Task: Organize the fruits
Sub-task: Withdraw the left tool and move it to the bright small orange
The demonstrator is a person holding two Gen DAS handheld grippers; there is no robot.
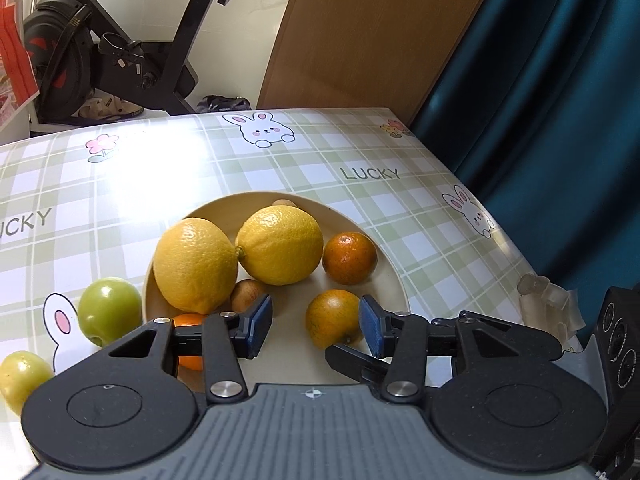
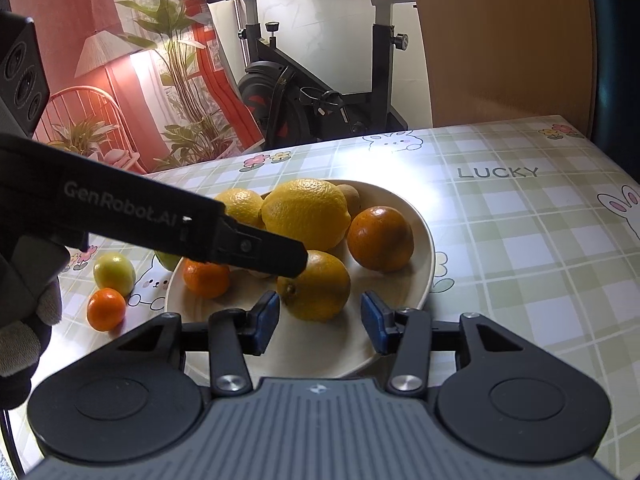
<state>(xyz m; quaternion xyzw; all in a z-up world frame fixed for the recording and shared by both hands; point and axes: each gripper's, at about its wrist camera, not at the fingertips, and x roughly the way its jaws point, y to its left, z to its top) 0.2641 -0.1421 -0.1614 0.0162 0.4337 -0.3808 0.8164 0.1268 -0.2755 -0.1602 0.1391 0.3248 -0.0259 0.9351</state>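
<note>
A cream plate point(image 1: 396, 280) point(image 2: 420, 264) holds two lemons point(image 1: 196, 264) point(image 1: 280, 250) point(image 2: 306, 214), several oranges point(image 1: 350, 258) point(image 1: 334, 318) point(image 2: 380, 238) point(image 2: 316, 284) point(image 2: 206, 278) and small brown fruits point(image 1: 246, 294). My left gripper point(image 1: 316, 326) is open over the plate's near side, its jaws either side of an orange. My right gripper point(image 2: 320, 322) is open and empty just before the same orange. The left gripper's black body point(image 2: 160, 220) crosses the right wrist view. Two green fruits point(image 1: 108, 310) point(image 1: 22, 376) and a small orange point(image 2: 106, 308) lie on the table left of the plate.
The table has a checked rabbit-print cloth point(image 1: 360, 176) point(image 2: 520, 240). A clear plastic piece point(image 1: 548, 308) lies near the right edge. An exercise bike point(image 2: 320, 92), a wooden panel point(image 1: 360, 32) and a blue curtain point(image 1: 560, 100) stand behind.
</note>
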